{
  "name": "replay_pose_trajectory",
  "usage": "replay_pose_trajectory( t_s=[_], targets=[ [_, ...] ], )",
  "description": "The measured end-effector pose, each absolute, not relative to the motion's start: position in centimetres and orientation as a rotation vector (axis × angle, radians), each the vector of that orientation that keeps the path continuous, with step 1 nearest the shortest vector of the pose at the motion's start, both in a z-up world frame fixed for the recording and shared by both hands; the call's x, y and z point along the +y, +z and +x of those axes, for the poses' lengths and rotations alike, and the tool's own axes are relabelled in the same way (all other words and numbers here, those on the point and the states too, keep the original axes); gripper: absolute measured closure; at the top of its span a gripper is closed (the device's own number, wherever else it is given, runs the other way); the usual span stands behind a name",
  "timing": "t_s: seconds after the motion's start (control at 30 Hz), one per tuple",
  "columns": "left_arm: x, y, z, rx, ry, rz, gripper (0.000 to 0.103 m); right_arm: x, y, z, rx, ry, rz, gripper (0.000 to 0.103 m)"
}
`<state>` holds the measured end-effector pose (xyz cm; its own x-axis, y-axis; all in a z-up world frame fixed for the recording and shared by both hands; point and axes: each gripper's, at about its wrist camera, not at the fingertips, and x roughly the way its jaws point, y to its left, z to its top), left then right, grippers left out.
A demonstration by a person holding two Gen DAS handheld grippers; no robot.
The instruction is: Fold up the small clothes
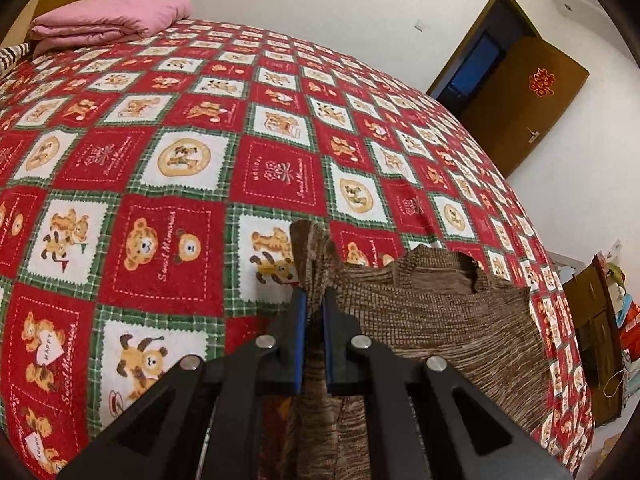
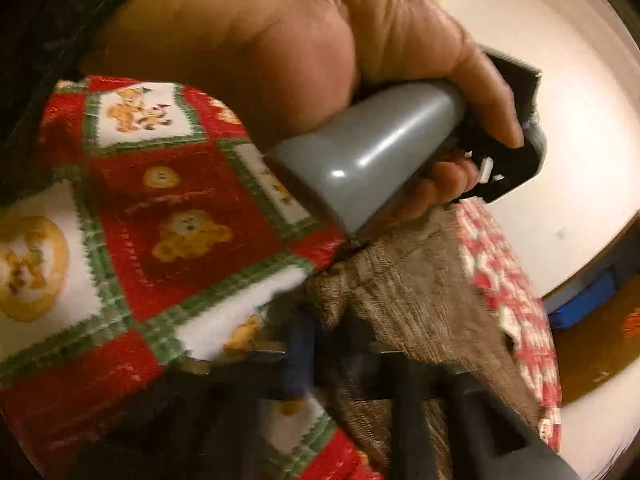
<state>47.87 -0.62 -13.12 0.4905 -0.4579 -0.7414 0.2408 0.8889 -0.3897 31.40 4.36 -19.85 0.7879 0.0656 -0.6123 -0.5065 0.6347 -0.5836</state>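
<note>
The left gripper (image 1: 314, 300) is clamped on a bunched fold of the brown knitted sweater (image 1: 440, 312) — cloth stands up between its blue pads (image 1: 301, 336). The right gripper (image 2: 320, 344), blurred, is closed at the sweater's edge; whether it pinches cloth I cannot tell. The sweater lies on the bed's teddy-bear bedspread (image 1: 180, 168) — a folded pink quilt (image 1: 112, 20) sits at the far end.

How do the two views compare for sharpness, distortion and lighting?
Left wrist: sharp, evenly lit; fisheye bulges the bedspread; the sweater weave reads clearly. Right wrist: motion-blurred, dim and yellowish; the right gripper smears; the hand fills the top.
</note>
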Motion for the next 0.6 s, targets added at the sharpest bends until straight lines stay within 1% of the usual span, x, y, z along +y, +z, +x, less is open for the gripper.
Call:
replay_pose_trajectory(
  t_s=[0.23,0.4,0.6],
  targets=[
    [-1.7,-10.5,46.6,0.932,-0.438,-0.260,0.095,-1.6,-14.8,28.8,0.512,0.394,-0.587,0.098],
    [-5.2,-6.6,45.1,0.873,-0.468,-0.236,0.095,-9.3,-10.5,28.1,0.476,0.351,-0.341,0.098],
    [-10.9,-3.0,43.4,0.818,-0.515,-0.155,0.095,-16.5,-8.6,26.5,0.465,0.298,-0.151,0.099]
  ],
)
